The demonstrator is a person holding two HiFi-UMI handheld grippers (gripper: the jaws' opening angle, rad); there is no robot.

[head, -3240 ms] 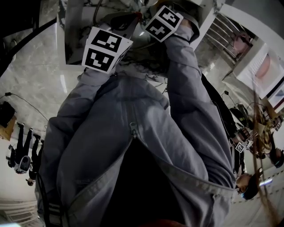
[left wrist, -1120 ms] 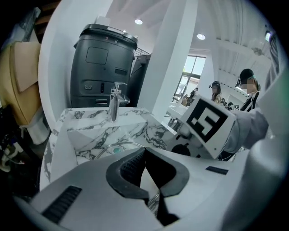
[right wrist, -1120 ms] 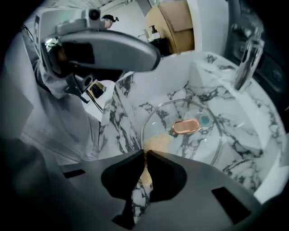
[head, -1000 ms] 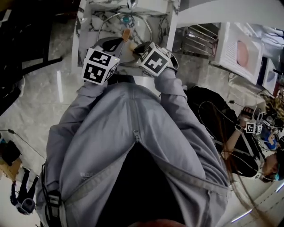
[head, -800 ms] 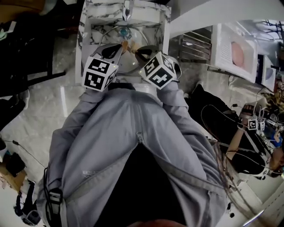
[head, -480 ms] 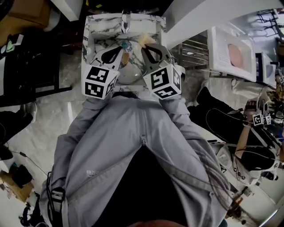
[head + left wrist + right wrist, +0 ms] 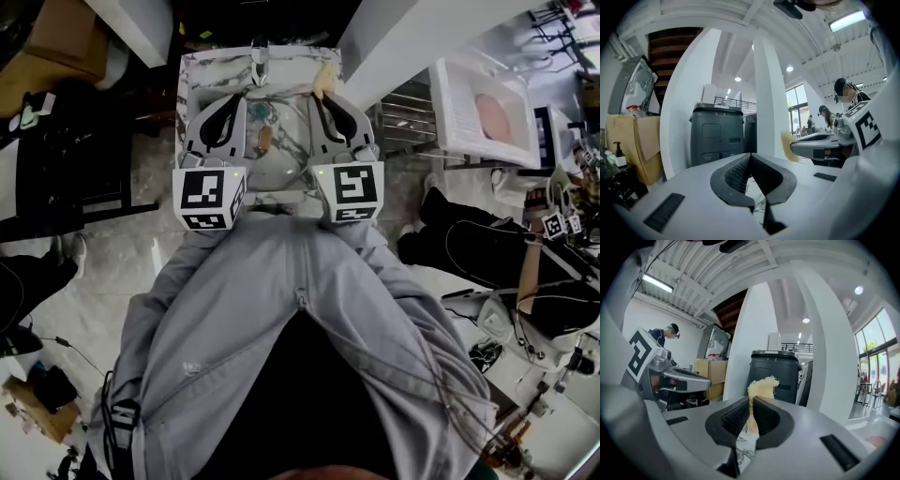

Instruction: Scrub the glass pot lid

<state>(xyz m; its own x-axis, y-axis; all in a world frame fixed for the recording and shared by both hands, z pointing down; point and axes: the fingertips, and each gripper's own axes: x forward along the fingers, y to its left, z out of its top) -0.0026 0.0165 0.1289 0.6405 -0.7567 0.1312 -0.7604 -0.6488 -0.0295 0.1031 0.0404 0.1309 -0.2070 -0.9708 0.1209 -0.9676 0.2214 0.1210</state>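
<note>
Can't tell if the scrub's finished: left tongs (image 7: 751,157) are clenched on nothing, right tongs (image 7: 751,401) pinch a frayed pale-yellow scrub sponge (image 7: 761,385), both clear of the round glass pot lid (image 7: 281,164) lying below, between them, in the white marbled basin (image 7: 202,70).

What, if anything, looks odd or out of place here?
Nothing looks spilled or broken. One oddity: the right gripper pinches a frayed yellow scrubber up in the air, pointing into the room, while the glass lid lies in the sink below. The left gripper is shut on nothing.
</note>
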